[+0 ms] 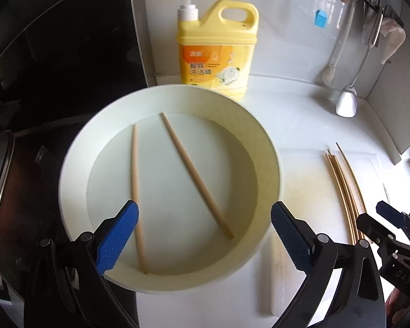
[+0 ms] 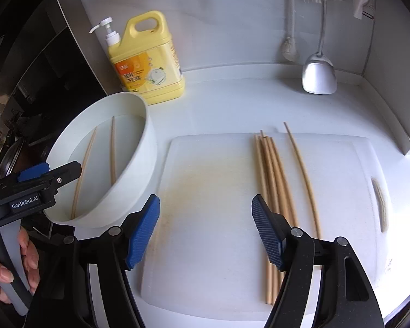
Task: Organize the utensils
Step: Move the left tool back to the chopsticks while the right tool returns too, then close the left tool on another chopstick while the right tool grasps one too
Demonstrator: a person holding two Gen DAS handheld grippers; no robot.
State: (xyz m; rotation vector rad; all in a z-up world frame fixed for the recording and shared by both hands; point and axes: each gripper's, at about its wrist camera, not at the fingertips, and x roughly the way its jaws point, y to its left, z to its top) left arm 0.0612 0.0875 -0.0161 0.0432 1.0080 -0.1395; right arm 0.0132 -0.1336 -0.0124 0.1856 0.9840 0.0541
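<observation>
progress: partway, as I read it. Most chopsticks already sit on the cutting board (image 2: 218,218); two remain in the basin (image 1: 76,164), so the transfer is not finished.
left in basin: 2 chopsticks. One (image 1: 137,191) runs almost straight toward the camera at the left; the other (image 1: 196,177) lies diagonal across the floor. They are apart, not crossing.
on board: a tight bundle (image 2: 270,191) on the right half, touching each other, roughly parallel. I count about 5, but overlap makes that uncertain. One single chopstick (image 2: 303,177) lies just right of the bundle, apart from it.
total chopsticks: about 8 visible.
left gripper (image 1: 205,235): wide open, holding nothing, hovering over the near rim of the basin; its left blue pad sits over the straight chopstick in view.
right gripper (image 2: 205,232): wide open, empty, above the bare stained middle of the board, bundle just by its right finger.
basin position: on the tabletop (image 2: 259,101), at the board's left edge.
remaining, my estimate: lift the two out of the basin, lay them with the bundle, pull the stray one in.
other items: 1 yellow detergent bottle (image 1: 216,43) behind the basin, 1 spatula (image 2: 319,76) hanging at the back wall.
</observation>
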